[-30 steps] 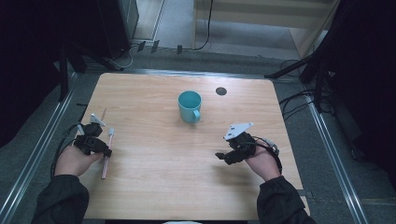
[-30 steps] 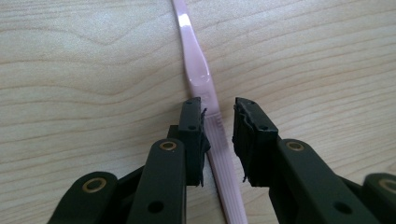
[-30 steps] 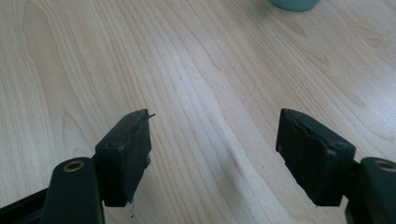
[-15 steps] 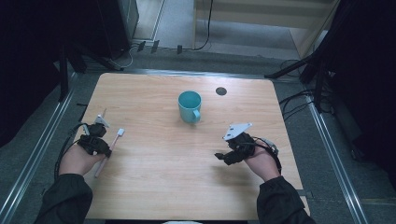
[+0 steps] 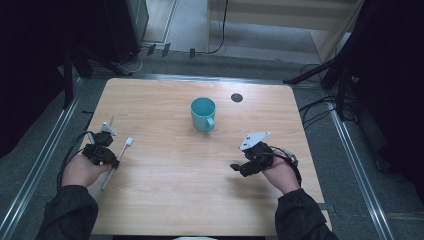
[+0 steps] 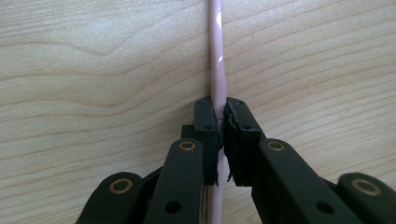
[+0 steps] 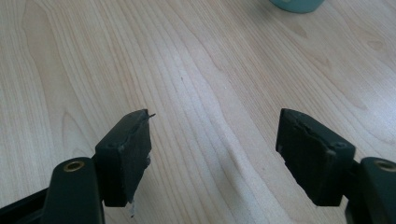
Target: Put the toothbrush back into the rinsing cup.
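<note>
A pink toothbrush (image 5: 123, 150) with a white head lies slanted near the left edge of the wooden table (image 5: 165, 200). My left gripper (image 5: 114, 162) is shut on its handle; the jaws have just been closing. In the left gripper view the pads (image 6: 205, 123) pinch the pink toothbrush handle (image 6: 217, 56), which runs straight away over the wood, with the left gripper (image 6: 220, 119) low on the table. A teal mug (image 5: 203, 114) stands upright at the table's middle back. My right gripper (image 5: 239, 169) rests at the right, open and holding nothing, with the right gripper (image 7: 215, 149) over bare wood and the mug's base (image 7: 296, 4) ahead.
A dark round spot (image 5: 237, 97) marks the table right of the mug. Metal rails (image 5: 45, 160) run along both sides of the table, and cables (image 5: 320, 107) lie on the floor at the right.
The left jaws closed on the toothbrush handle, and the brush head swung to the right, so the brush now lies slanted. The right gripper kept still.
</note>
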